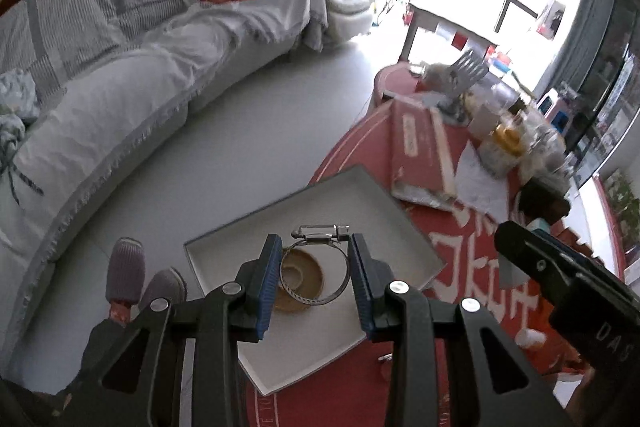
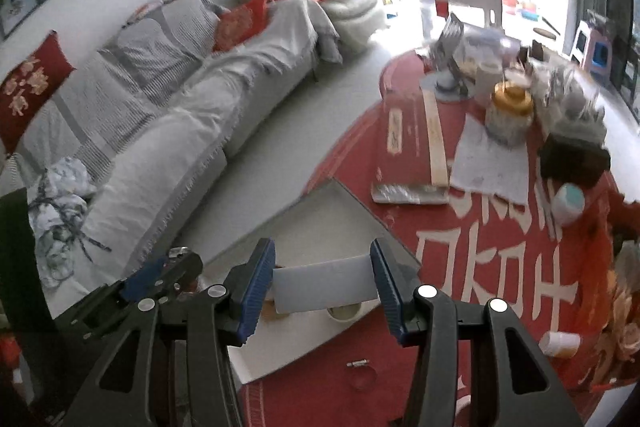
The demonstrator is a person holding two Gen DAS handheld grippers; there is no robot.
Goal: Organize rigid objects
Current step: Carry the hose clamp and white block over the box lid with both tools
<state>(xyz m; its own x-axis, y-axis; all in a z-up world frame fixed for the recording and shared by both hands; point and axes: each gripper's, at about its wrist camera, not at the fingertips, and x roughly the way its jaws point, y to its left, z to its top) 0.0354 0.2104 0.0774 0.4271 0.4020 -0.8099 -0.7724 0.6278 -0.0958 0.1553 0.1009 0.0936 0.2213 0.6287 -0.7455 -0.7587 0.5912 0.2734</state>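
the metal hose clamp [image 1: 316, 267] sits clamped between the two blue pads of the left gripper [image 1: 315, 277], its screw housing uppermost, held above the shallow white tray [image 1: 224, 247]. beneath it in the tray lies a tan ring-shaped disc [image 1: 298, 277]. the right gripper [image 2: 323, 281] has its pads pressed on the short edges of a flat white block [image 2: 326, 287], also above the tray [image 2: 316, 215]; a small round cup [image 2: 346, 313] shows under the block. the tray rests on the edge of a red tablecloth [image 2: 480, 267] with pale lettering. a second hose clamp [image 2: 362, 373] lies on the cloth just in front of the tray, and a small white bottle [image 2: 560, 341] lies farther right. behind the tray: a red flat box [image 2: 408, 155], a sheet of paper [image 2: 492, 163], a gold-lidded jar [image 2: 510, 111]. a grey-covered sofa [image 1: 120, 107] stands across the floor.
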